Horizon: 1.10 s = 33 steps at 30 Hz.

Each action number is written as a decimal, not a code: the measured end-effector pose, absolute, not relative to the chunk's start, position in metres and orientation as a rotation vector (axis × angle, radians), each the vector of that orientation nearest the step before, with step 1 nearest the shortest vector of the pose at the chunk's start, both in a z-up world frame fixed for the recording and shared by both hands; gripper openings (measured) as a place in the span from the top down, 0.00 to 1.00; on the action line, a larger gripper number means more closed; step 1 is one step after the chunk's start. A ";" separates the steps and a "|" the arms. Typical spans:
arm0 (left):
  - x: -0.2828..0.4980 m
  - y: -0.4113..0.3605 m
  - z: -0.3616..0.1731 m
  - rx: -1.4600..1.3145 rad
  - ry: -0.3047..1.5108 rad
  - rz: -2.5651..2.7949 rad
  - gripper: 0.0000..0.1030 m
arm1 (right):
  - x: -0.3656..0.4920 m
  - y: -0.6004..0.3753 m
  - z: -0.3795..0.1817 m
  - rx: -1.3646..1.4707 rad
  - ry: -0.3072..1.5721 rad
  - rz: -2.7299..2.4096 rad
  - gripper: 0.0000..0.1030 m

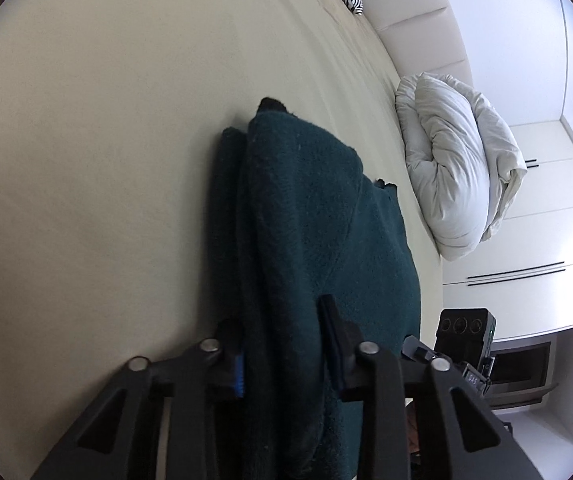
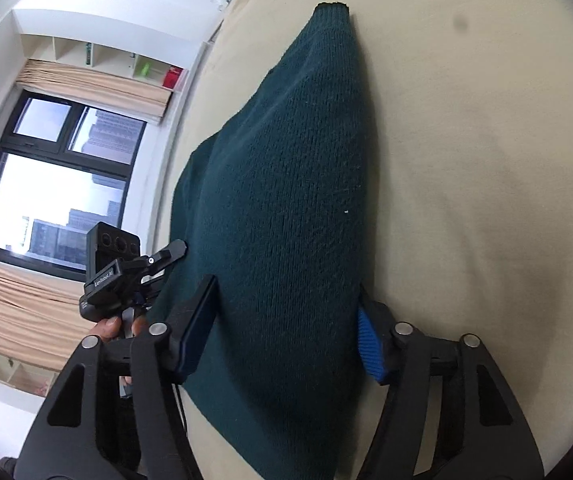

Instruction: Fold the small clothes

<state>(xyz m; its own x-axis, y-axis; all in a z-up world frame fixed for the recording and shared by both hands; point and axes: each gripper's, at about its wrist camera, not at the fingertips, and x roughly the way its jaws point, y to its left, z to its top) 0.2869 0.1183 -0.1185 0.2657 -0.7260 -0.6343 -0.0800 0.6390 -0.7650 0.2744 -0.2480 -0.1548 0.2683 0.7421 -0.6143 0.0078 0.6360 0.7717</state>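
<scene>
Left tool (image 1: 282,360) is clamped on a bunched edge of the dark green knit garment (image 2: 286,200); right tool (image 2: 286,328) straddles a thicker fold, its pads touching the cloth on both sides. The garment lies on the cream bed (image 2: 486,160), probably gripped at two points so the fold can be carried over evenly.

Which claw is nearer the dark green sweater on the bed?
Neither, both touch it. The left claw pinches a folded edge of the sweater; the right claw straddles a wider bunch, pads against both sides.

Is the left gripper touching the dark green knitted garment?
Touching. The left wrist view shows the left gripper closed on a bunched fold of the green garment, both pads pressed against the cloth.
</scene>
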 end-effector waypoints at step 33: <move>0.100 0.048 -0.122 -0.759 1.258 -0.616 0.74 | -0.009 -0.326 -0.142 0.862 1.144 0.515 0.59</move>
<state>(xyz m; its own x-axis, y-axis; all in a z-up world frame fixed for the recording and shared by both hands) 0.0997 0.0481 -0.1220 0.2100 -0.7712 -0.6010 0.0023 0.6150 -0.7885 -0.0086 -0.3260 -0.1418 0.3539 0.7428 -0.5683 0.0664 0.5861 0.8075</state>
